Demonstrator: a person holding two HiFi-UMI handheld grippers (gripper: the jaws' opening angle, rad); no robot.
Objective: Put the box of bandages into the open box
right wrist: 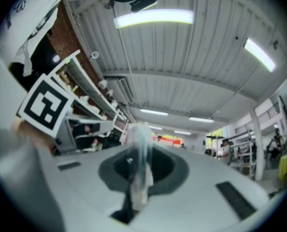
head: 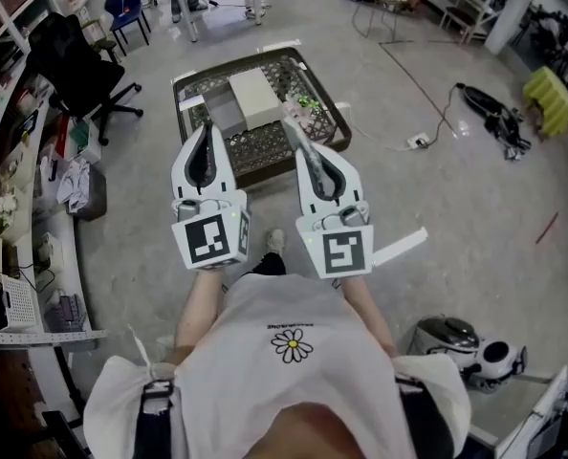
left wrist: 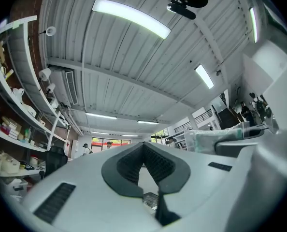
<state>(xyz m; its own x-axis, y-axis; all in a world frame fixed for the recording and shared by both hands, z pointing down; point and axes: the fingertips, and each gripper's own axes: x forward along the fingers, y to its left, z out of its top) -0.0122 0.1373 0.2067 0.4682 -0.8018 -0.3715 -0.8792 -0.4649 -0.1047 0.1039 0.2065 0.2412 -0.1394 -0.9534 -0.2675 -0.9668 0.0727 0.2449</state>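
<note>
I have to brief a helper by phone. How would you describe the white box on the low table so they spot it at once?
On the grey floor stands a low dark-framed table with a patterned top. Toward its far side lies the white box, with a darker grey box beside it on its left. It is the palest and biggest thing on that table.

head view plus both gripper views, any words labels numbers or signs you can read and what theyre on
No text is readable.
white shirt: small print above the daisy, too small to read.
left marker cube, right marker cube: square patterns only, no letters.
white-and-teal packet in the right gripper: blurred, unreadable.
</note>
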